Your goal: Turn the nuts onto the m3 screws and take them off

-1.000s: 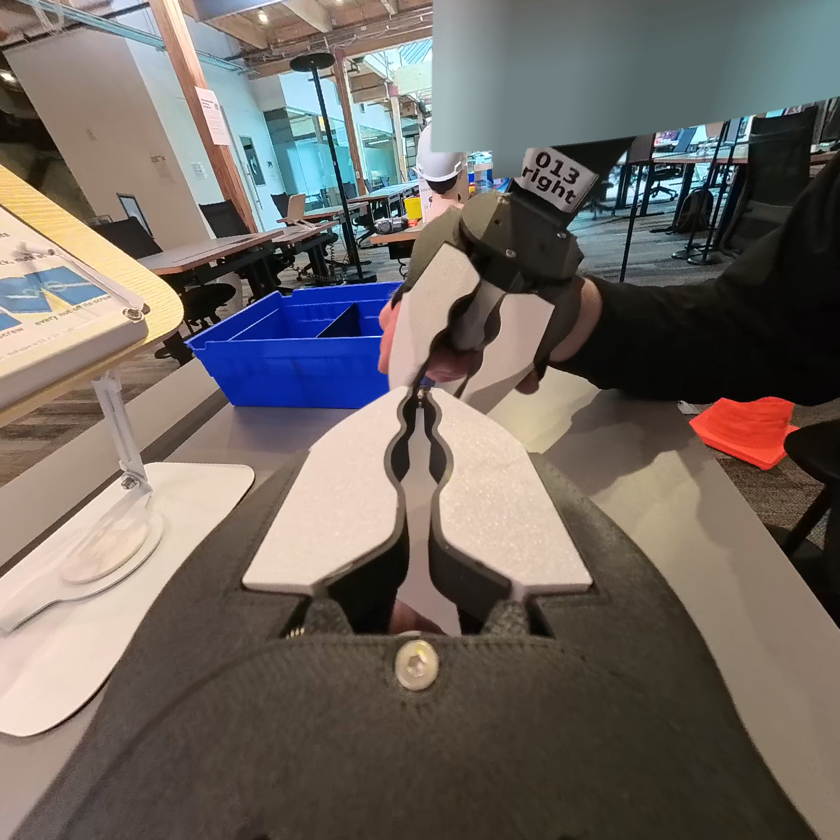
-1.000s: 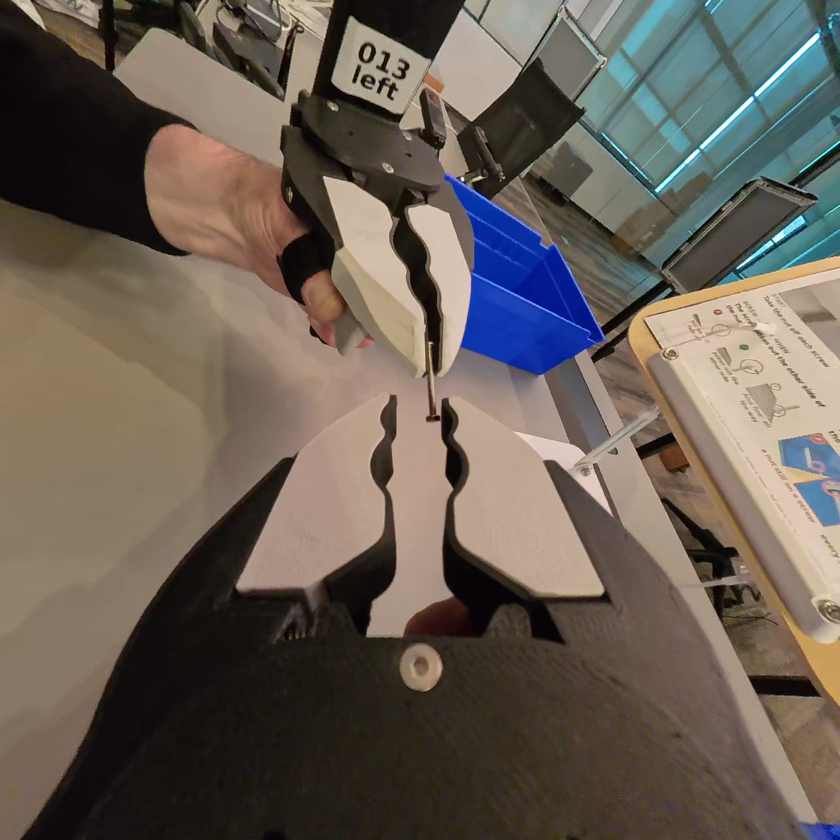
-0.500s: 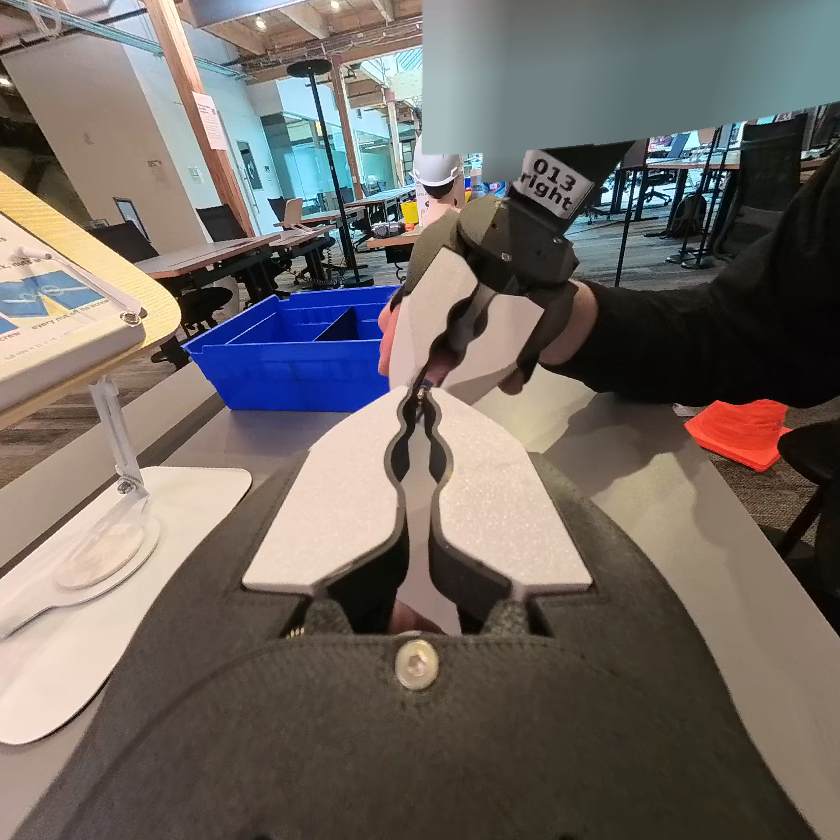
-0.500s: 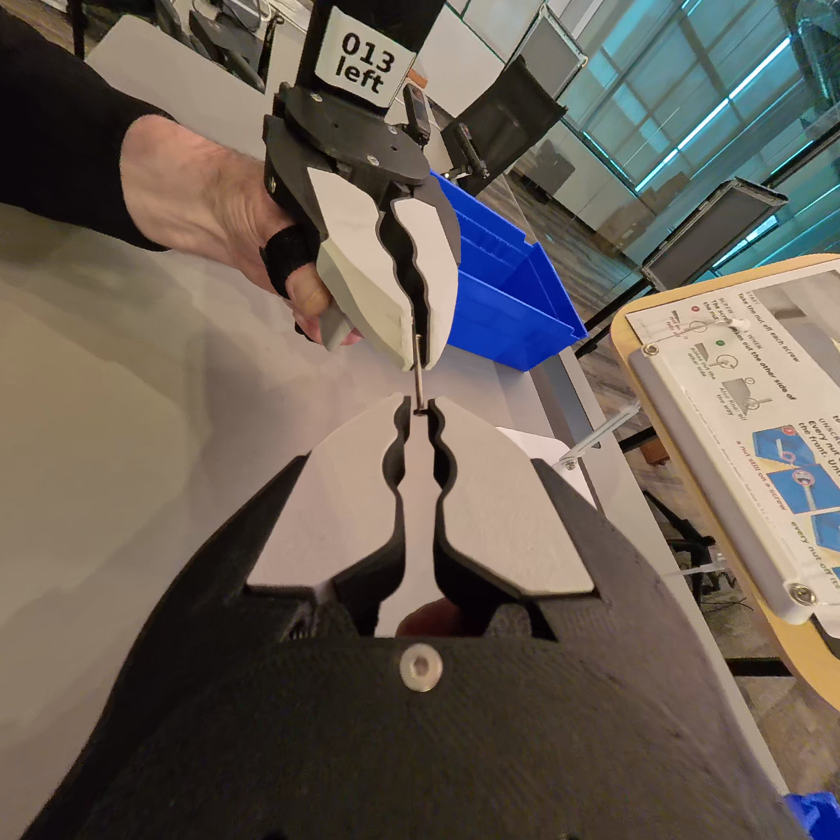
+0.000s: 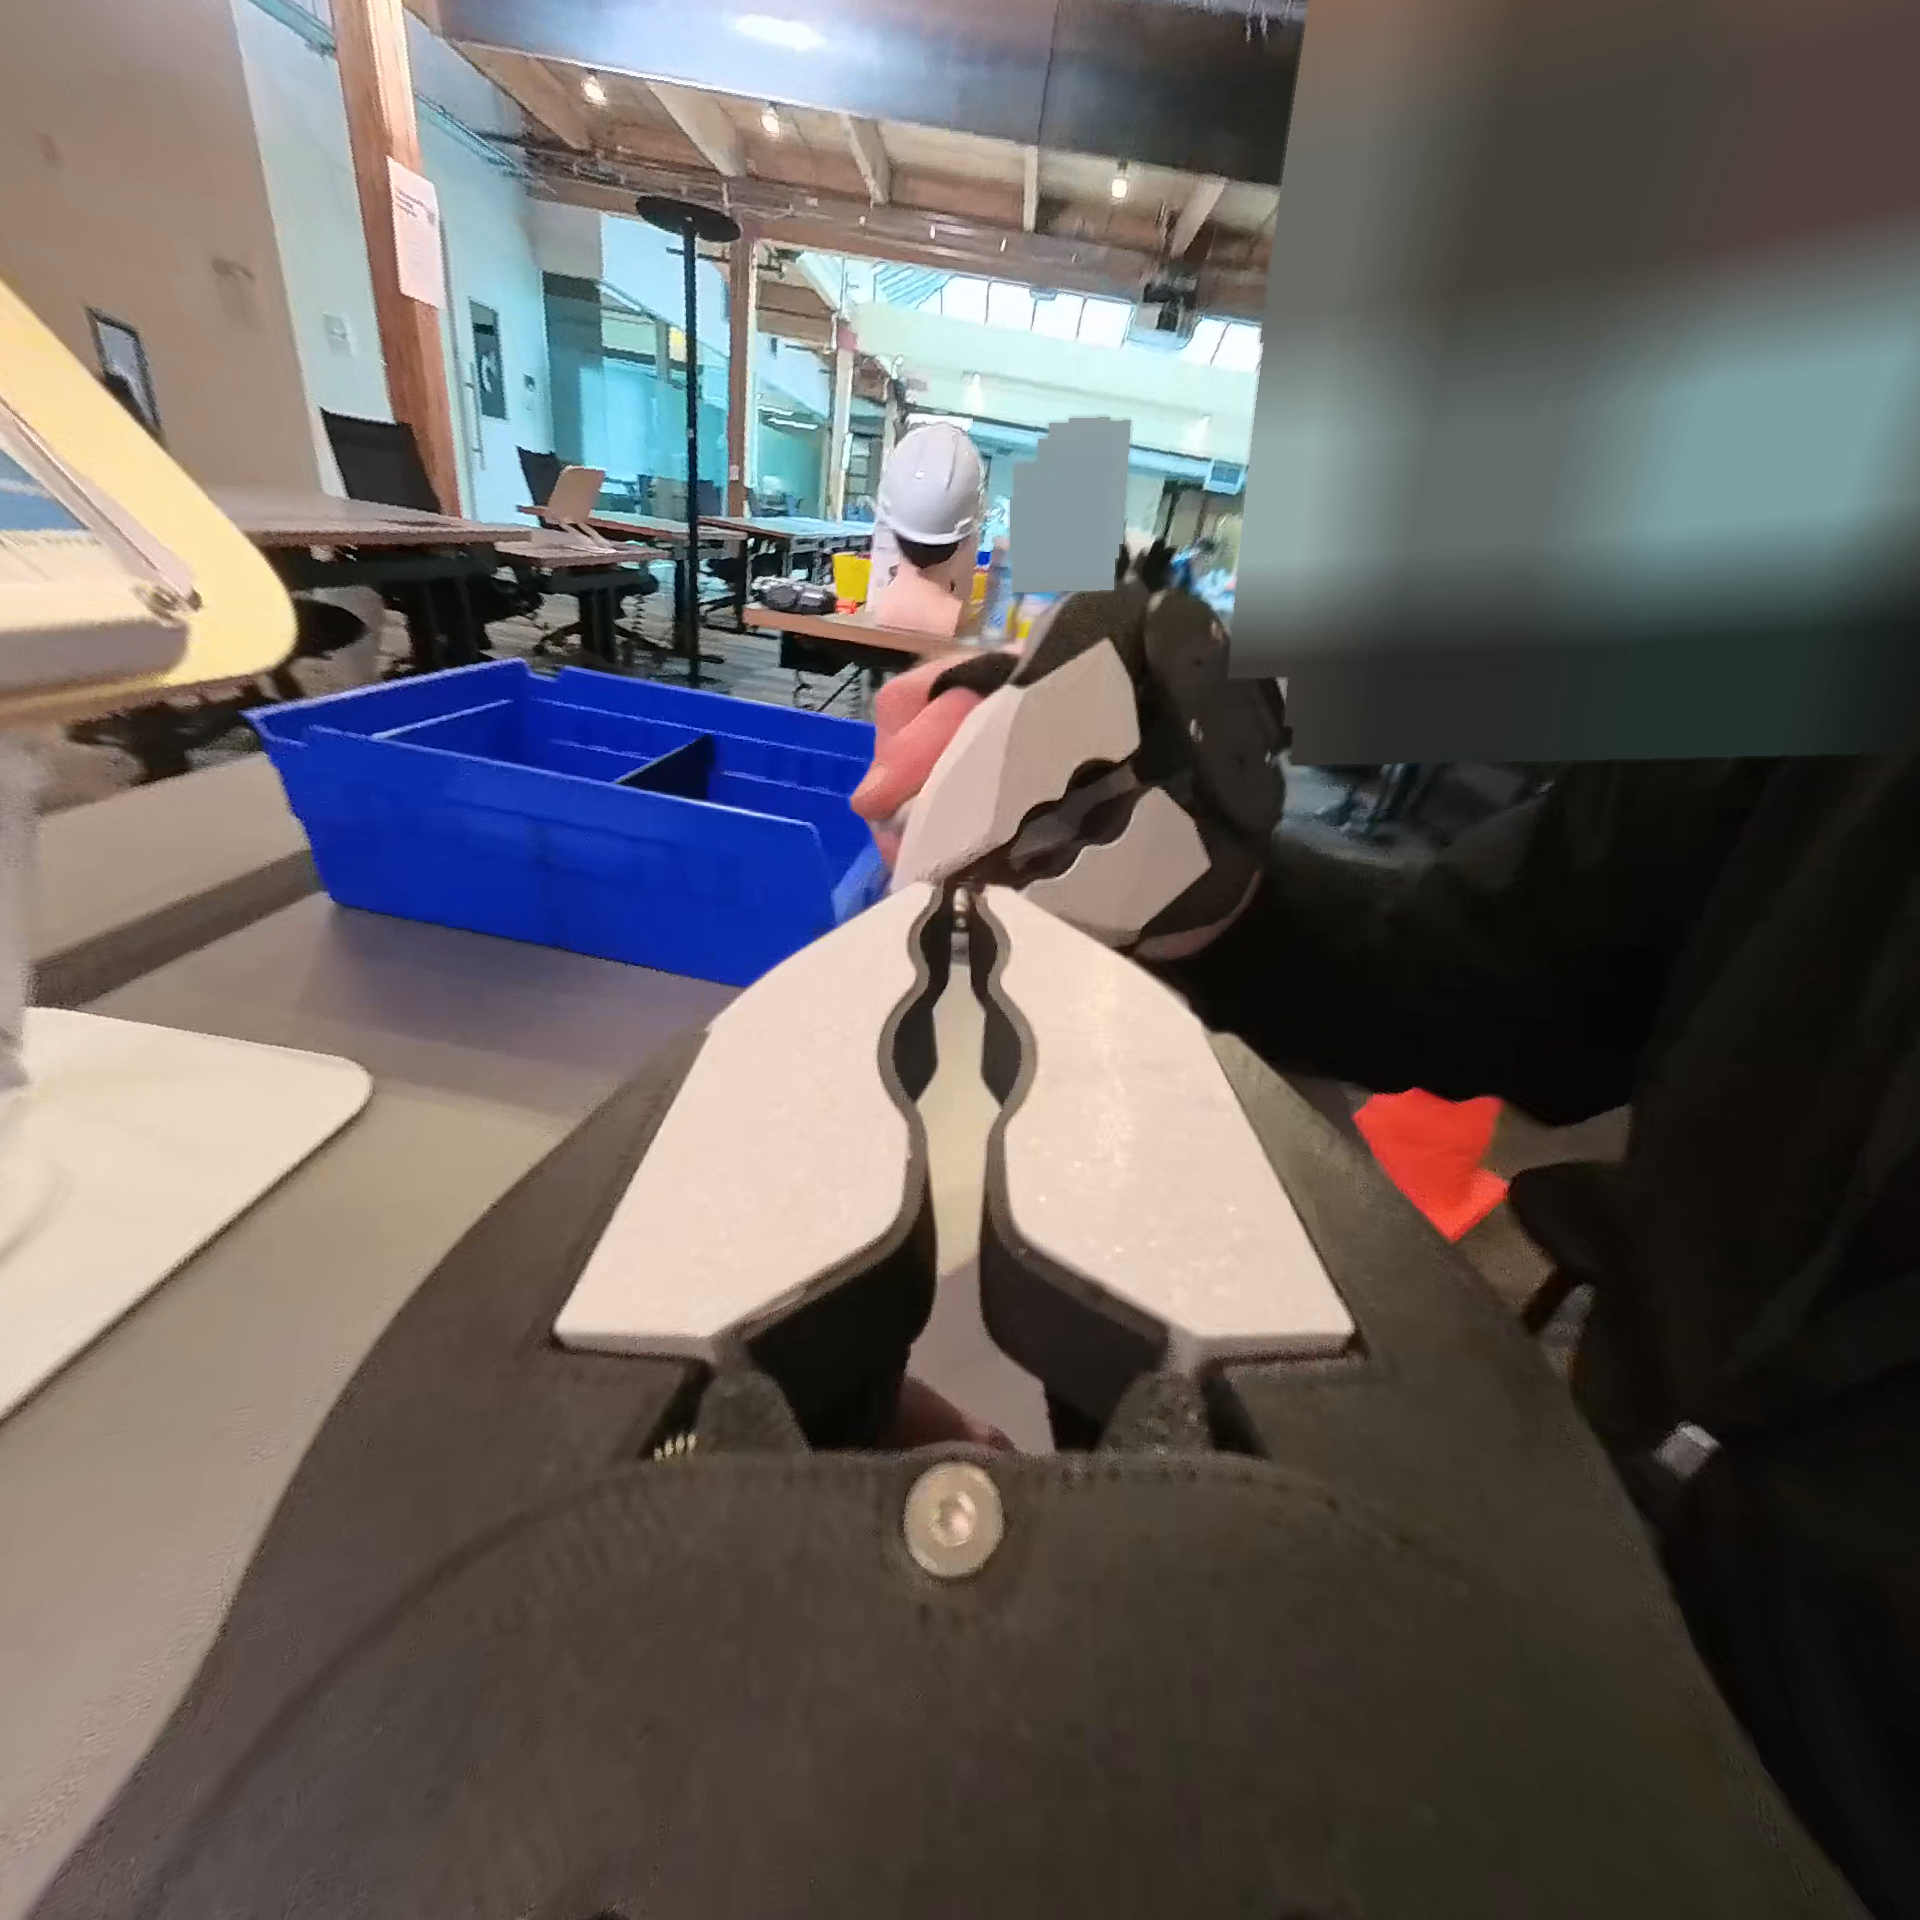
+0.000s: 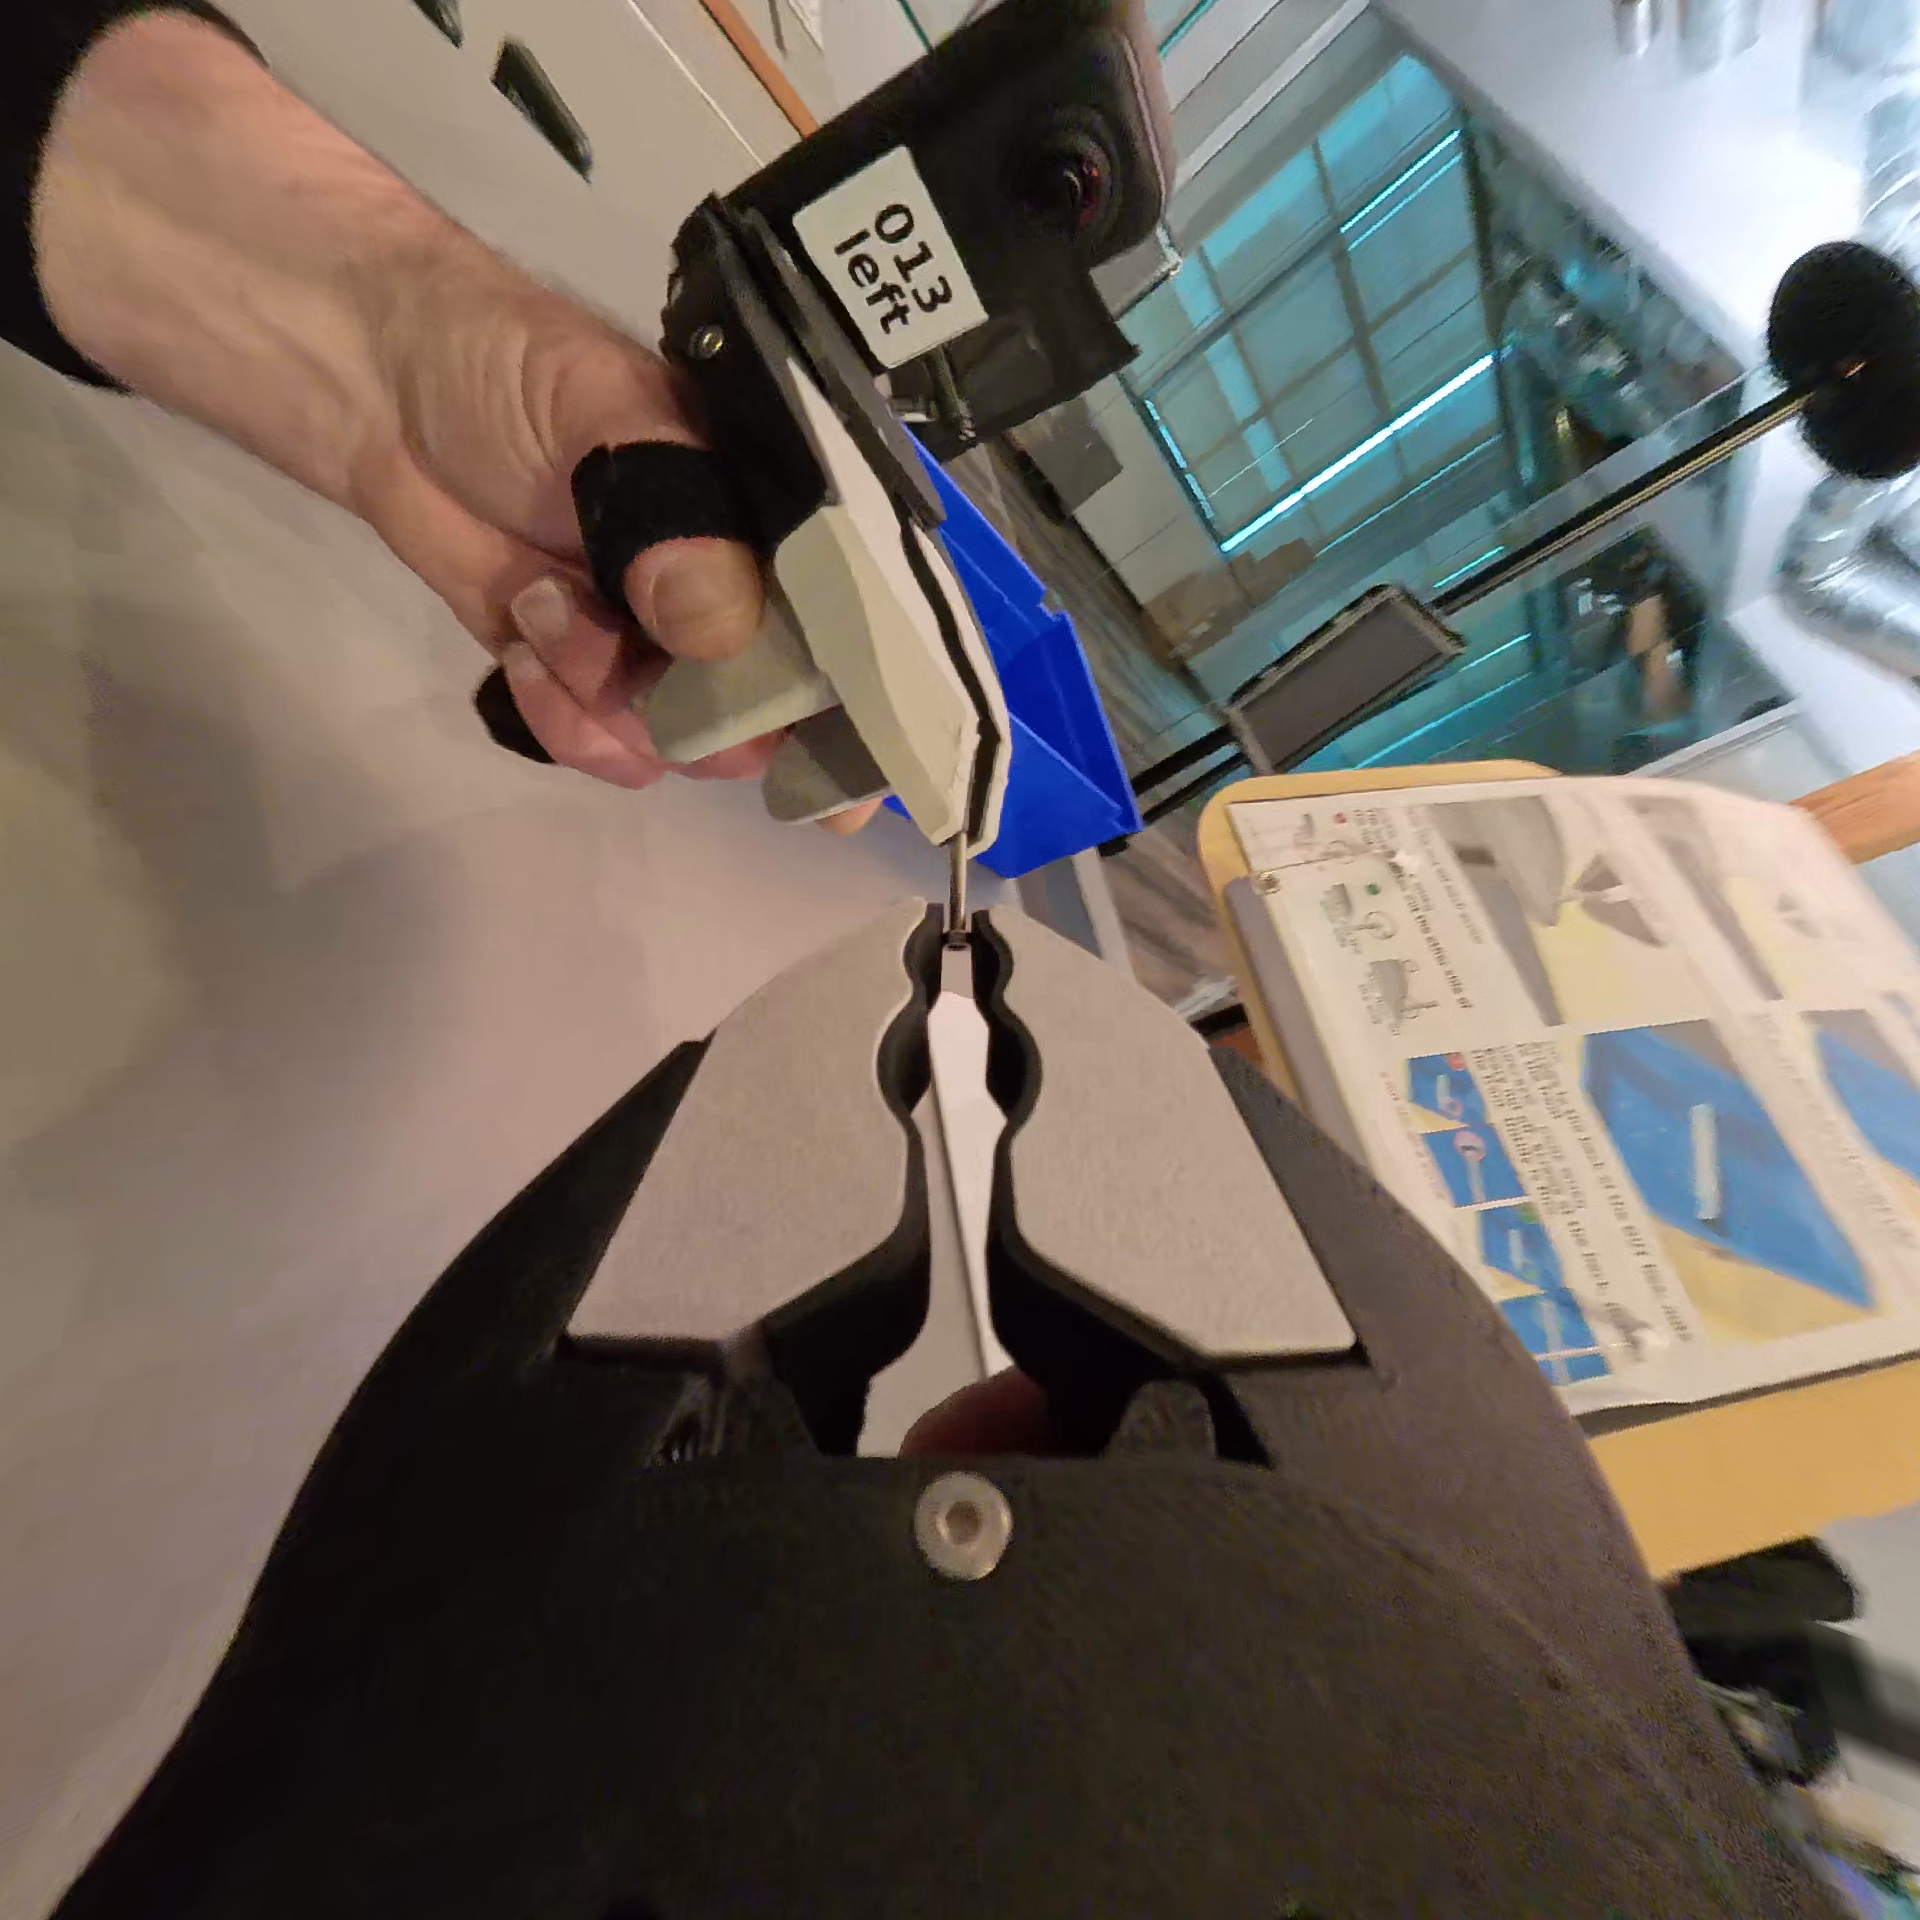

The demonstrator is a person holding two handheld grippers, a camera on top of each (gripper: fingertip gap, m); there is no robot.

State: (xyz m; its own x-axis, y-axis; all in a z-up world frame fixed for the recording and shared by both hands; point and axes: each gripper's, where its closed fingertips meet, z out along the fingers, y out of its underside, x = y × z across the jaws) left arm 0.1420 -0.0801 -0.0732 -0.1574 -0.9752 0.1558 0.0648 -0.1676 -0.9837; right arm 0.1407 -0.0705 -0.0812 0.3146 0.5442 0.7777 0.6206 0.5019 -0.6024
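Note:
In the right wrist view, a thin m3 screw [image 6: 958,881] runs between the two grippers, tip to tip above the grey table [image 6: 312,935]. My left gripper [image 6: 966,828], held in a hand, is shut on the upper part of the screw's shaft. My right gripper [image 6: 956,932] is shut on the small dark nut [image 6: 956,941] at the screw's lower end. In the left wrist view, my left gripper [image 5: 961,906] has its tips closed. The right gripper [image 5: 971,879] meets it head-on, rolled onto its side. The screw is mostly hidden there.
A blue divided bin [image 5: 571,821] stands on the table behind the grippers and also shows in the right wrist view [image 6: 1049,727]. An instruction board [image 6: 1558,1091] stands on a white stand base [image 5: 156,1153]. An orange object [image 5: 1429,1153] lies off the table's right side.
My right gripper, open a second ago, closed on the nut at the screw's end. It then rolled strongly about the screw. The left gripper kept its hold on the screw.

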